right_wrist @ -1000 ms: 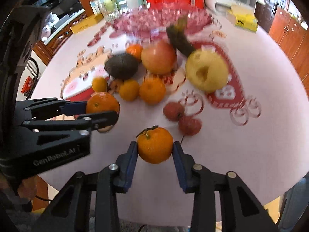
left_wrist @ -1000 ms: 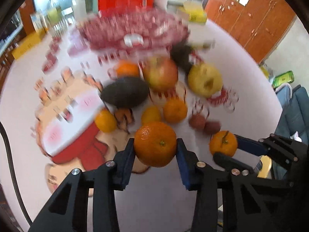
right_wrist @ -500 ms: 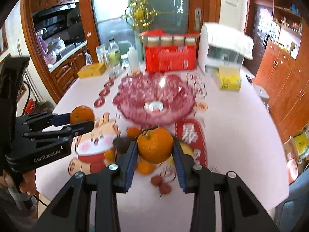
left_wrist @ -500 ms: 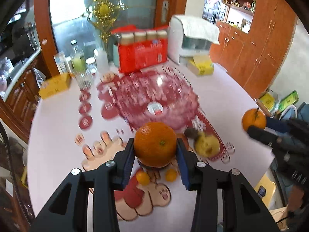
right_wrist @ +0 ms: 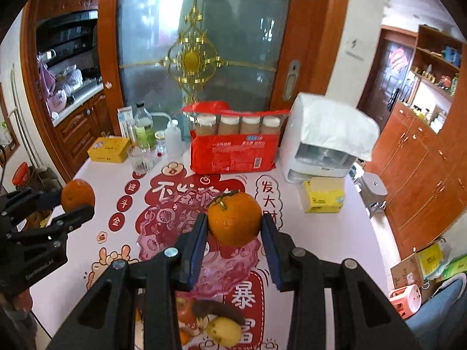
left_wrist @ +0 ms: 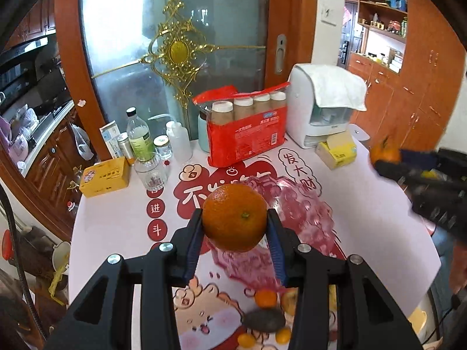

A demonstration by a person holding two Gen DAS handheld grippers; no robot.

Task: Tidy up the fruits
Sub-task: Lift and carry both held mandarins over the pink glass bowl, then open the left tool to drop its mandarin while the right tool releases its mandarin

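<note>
My left gripper point(left_wrist: 235, 223) is shut on a round orange point(left_wrist: 235, 217) and hangs high over the table. The right gripper point(right_wrist: 235, 218) is shut on a second orange point(right_wrist: 235, 218) that keeps a short stalk. Below both lies the pink glass bowl point(left_wrist: 306, 213), also the bowl point(right_wrist: 224, 271) in the right wrist view. In the left wrist view the right gripper point(left_wrist: 388, 157) shows blurred at the right edge with its orange point(left_wrist: 383, 153). The left gripper point(right_wrist: 77, 201) and its orange point(right_wrist: 77, 194) appear at the left of the right wrist view. Loose fruit stays on the near table: a dark avocado point(left_wrist: 264, 319), small oranges point(left_wrist: 265, 297), a yellow apple point(right_wrist: 223, 331).
At the table's far end stand a red pack of bottles point(left_wrist: 245, 137), a white appliance under a cloth point(left_wrist: 324, 108), a yellow tissue box point(left_wrist: 337, 150), a yellow tin point(left_wrist: 105, 176), a glass point(left_wrist: 151, 172) and bottles point(left_wrist: 140, 137). Wooden cabinets point(right_wrist: 423, 169) line the right side.
Both grippers have risen from the table with their oranges and tilted up. The loose fruit has dropped to the bottom of both views, and the bowl now lies below the fingers.
</note>
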